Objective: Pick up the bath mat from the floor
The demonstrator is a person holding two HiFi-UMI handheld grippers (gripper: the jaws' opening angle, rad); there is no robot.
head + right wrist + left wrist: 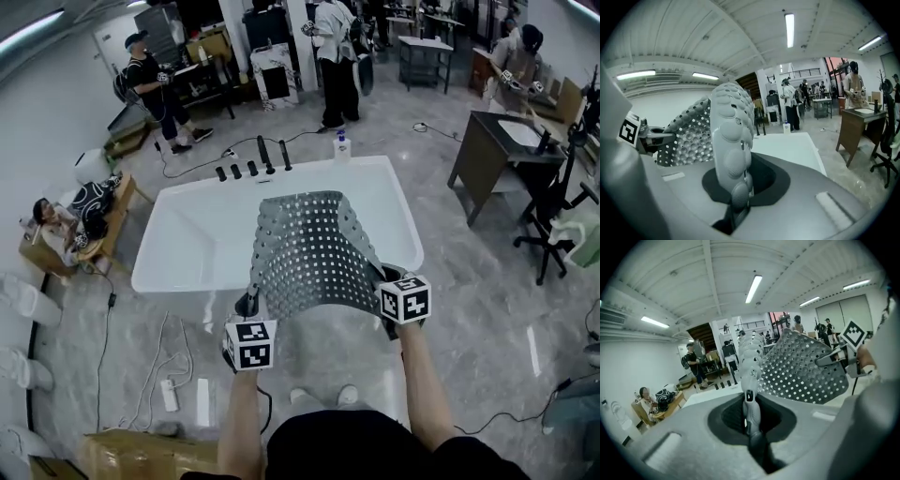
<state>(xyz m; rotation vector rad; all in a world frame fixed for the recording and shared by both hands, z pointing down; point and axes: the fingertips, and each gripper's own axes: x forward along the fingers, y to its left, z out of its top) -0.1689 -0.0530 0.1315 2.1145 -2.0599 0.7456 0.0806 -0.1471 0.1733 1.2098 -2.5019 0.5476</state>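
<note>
Head view has your forearms [424,384] stretched forward side by side, the left gripper [248,305] and right gripper [387,278] each clamped tight on a near corner of the bath mat [314,248], which arches up over the white bathtub [192,246]

Head view steeply down, gripper views close along jaws, tilted upward, all sharing bath mat [314,253]

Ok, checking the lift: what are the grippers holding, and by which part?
The bath mat: the left gripper grips its near left corner, the right gripper its near right corner.
</note>
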